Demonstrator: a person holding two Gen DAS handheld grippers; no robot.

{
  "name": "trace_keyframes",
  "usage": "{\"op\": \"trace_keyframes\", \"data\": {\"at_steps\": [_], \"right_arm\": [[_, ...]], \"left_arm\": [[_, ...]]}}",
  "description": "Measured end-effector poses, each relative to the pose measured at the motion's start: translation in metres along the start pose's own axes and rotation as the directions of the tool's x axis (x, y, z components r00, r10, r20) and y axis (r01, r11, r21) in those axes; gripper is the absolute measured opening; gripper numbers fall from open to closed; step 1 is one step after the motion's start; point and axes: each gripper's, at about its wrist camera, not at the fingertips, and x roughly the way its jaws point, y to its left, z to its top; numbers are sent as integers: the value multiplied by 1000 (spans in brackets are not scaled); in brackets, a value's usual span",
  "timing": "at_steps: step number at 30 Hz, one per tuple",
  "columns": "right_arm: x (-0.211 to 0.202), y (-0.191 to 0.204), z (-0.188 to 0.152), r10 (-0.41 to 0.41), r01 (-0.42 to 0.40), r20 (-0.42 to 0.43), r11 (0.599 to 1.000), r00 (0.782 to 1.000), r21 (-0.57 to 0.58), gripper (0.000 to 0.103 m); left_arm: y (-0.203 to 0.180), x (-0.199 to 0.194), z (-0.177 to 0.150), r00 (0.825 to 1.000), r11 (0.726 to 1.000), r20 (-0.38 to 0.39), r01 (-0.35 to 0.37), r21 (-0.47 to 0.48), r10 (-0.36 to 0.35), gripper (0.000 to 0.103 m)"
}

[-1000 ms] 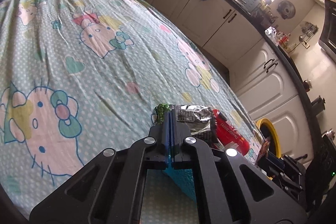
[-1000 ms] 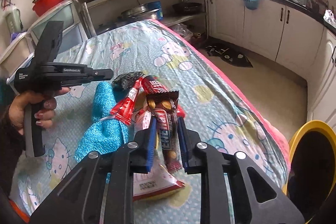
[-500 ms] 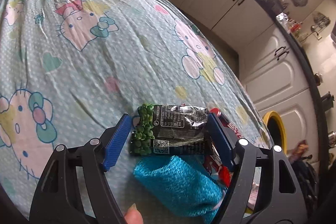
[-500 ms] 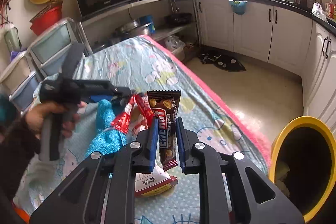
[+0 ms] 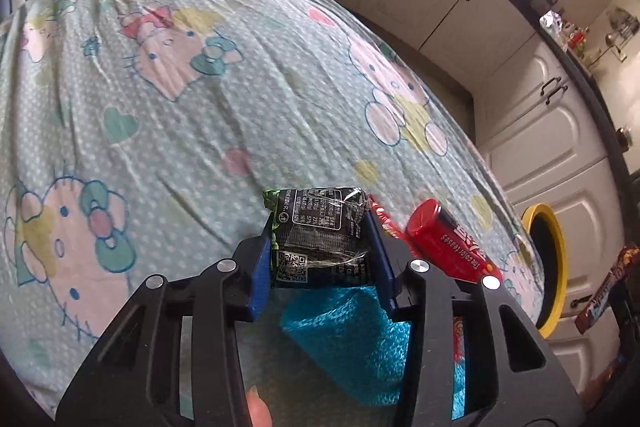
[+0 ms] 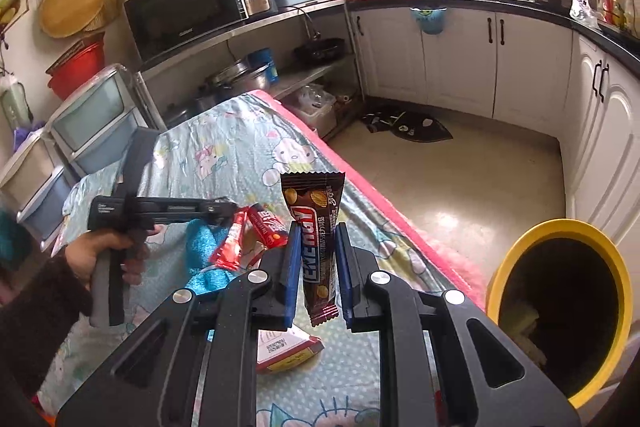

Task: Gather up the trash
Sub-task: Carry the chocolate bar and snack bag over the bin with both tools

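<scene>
My left gripper (image 5: pixel 318 227) is shut on a black and green snack packet (image 5: pixel 318 237), squeezed between its blue pads just above the Hello Kitty cloth (image 5: pixel 180 115). My right gripper (image 6: pixel 317 247) is shut on a brown chocolate bar wrapper (image 6: pixel 316 227) and holds it upright in the air, left of the yellow trash bin (image 6: pixel 560 311). The bin also shows in the left wrist view (image 5: pixel 554 267). A red tube wrapper (image 5: pixel 448 243) lies beside the packet. The left gripper shows in the right wrist view (image 6: pixel 224 209).
A blue textured cloth (image 5: pixel 352 331) lies under the left gripper. A red stick wrapper (image 6: pixel 230 247) and a white and red packet (image 6: pixel 286 351) lie on the table. The table's pink edge (image 6: pixel 400 223) drops to the kitchen floor. White cabinets (image 6: pixel 460 59) line the far wall.
My left gripper opened wide around the black packet, then shut on it. My right gripper lifted the chocolate bar off the table and swung toward the yellow bin.
</scene>
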Motion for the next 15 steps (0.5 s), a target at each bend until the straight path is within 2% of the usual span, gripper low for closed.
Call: {"op": "trace_keyframes", "data": {"at_steps": [6, 10, 15], "right_arm": [[-12, -10, 0, -16, 16, 9, 1000, 1000, 24, 16], [-23, -16, 2, -26, 25, 15, 999, 1000, 20, 16], [-43, -29, 5, -37, 36, 40, 999, 999, 22, 16]], "left_arm": [[6, -39, -3, 995, 1000, 93, 29, -9, -28, 34], [-14, -70, -7, 986, 998, 161, 51, 26, -54, 34], [-50, -91, -14, 973, 994, 209, 82, 67, -94, 34]]}}
